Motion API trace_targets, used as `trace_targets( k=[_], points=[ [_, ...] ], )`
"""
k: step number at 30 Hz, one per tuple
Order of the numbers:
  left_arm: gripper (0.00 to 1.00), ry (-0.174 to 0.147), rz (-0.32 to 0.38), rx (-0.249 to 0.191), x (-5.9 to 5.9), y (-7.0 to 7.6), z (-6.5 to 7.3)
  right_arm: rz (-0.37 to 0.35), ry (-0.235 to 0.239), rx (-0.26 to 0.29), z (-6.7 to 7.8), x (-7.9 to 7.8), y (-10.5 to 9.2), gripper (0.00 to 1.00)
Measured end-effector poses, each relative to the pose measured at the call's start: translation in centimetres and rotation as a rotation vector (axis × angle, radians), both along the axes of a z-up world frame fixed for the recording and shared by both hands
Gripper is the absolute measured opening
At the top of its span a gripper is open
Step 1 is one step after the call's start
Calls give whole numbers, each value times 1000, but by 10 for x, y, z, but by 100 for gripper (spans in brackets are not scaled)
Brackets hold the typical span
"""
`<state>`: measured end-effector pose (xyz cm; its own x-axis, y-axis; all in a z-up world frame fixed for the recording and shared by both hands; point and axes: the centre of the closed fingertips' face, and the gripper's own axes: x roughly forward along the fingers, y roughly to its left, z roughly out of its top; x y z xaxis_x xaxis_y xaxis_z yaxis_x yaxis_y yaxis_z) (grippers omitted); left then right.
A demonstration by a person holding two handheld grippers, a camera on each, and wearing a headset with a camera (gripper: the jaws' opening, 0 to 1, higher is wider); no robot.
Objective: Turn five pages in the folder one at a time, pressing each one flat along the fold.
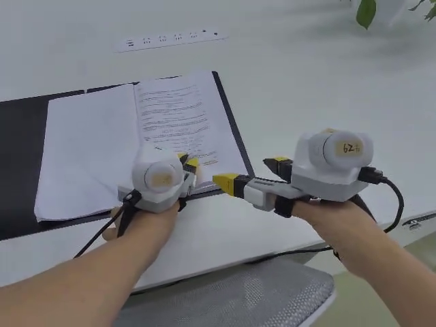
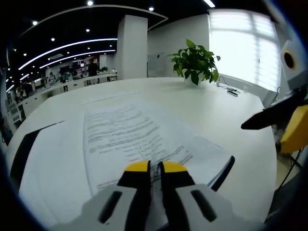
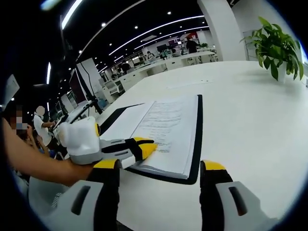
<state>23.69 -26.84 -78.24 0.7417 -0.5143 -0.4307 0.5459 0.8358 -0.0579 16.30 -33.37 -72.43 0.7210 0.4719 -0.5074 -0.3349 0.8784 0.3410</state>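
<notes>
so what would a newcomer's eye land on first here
The open black folder lies on the white table, a printed page on top. The left tool sits at that page's near edge, jaws almost together; the right tool hangs wide open just right of the folder.

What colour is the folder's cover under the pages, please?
Black. The head view shows it best, on the bare left side of the folder.

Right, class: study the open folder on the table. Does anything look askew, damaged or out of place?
Nothing stands out. The folder lies open and flat on the table, its pages neatly stacked, with the left gripper at its near edge.
</notes>
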Motion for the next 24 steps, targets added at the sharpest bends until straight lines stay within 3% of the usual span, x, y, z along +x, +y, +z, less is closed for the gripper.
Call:
trace_targets(
  k=[9,24],
  points=[
    [6,11,15,-16,-1,0,1,28,17,11,-8,12,9,63],
    [5,8,27,-36,-1,0,2,54,74,37,-28,10,17,57]
  ],
)
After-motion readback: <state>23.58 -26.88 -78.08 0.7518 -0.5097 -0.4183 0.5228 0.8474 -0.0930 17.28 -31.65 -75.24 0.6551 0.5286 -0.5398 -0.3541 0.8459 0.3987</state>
